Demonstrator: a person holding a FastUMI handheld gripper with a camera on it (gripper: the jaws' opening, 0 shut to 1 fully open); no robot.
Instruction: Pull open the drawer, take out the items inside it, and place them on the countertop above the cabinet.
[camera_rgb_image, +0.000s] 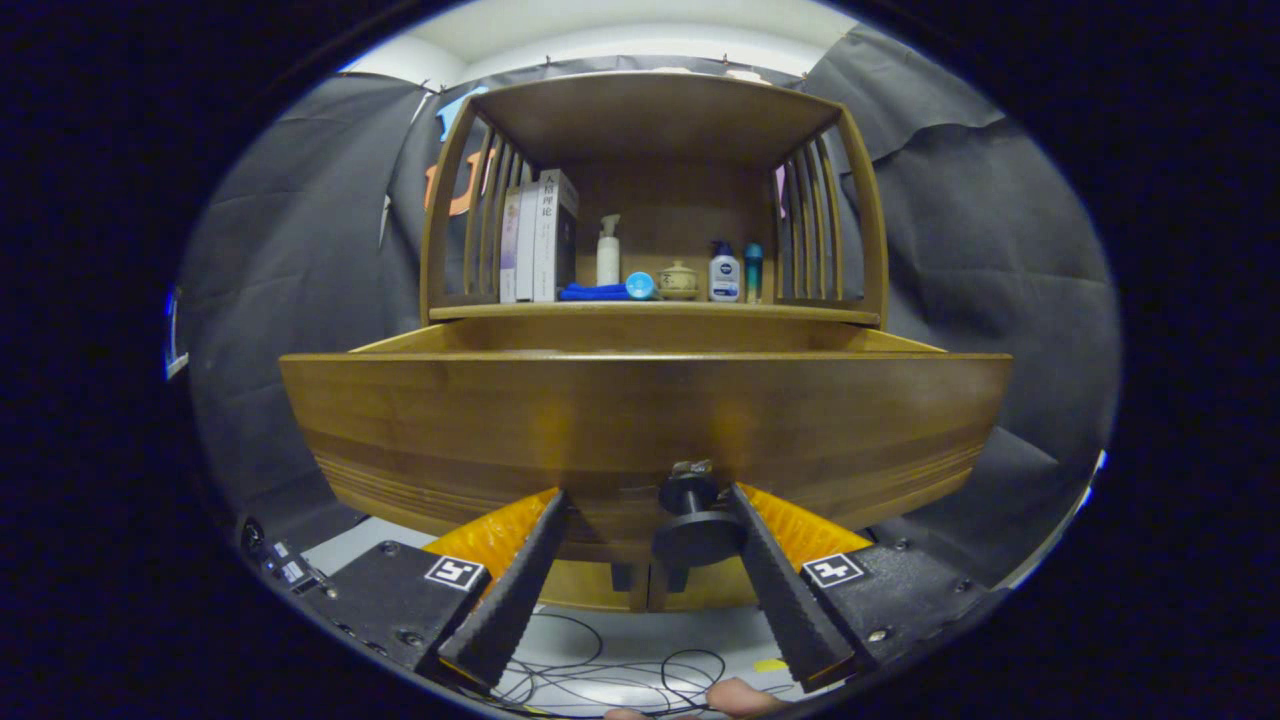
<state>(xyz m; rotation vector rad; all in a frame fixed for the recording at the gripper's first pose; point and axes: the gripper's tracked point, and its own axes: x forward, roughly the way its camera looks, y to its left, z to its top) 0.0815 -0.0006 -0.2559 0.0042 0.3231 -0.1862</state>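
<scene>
The drawer (640, 420) is already pulled out toward us from the cabinet (655, 200), its wide front panel running crosswise just ahead of the fingers and hiding whatever lies inside. We see our gripper (645, 505) released, its fingers spread; the dark knob (695, 520) sits between them, close against one finger and apart from the other. We judge the next move calls for lifting up and over the front panel to reach in. On the countertop (655, 310) above stand books (538, 240), a blue cloth (595, 292), a pump bottle (608, 252), a small lidded jar (679, 281) and two more bottles (735, 272), crowding the placing room. Cables (600, 675) trail on the floor below.
</scene>
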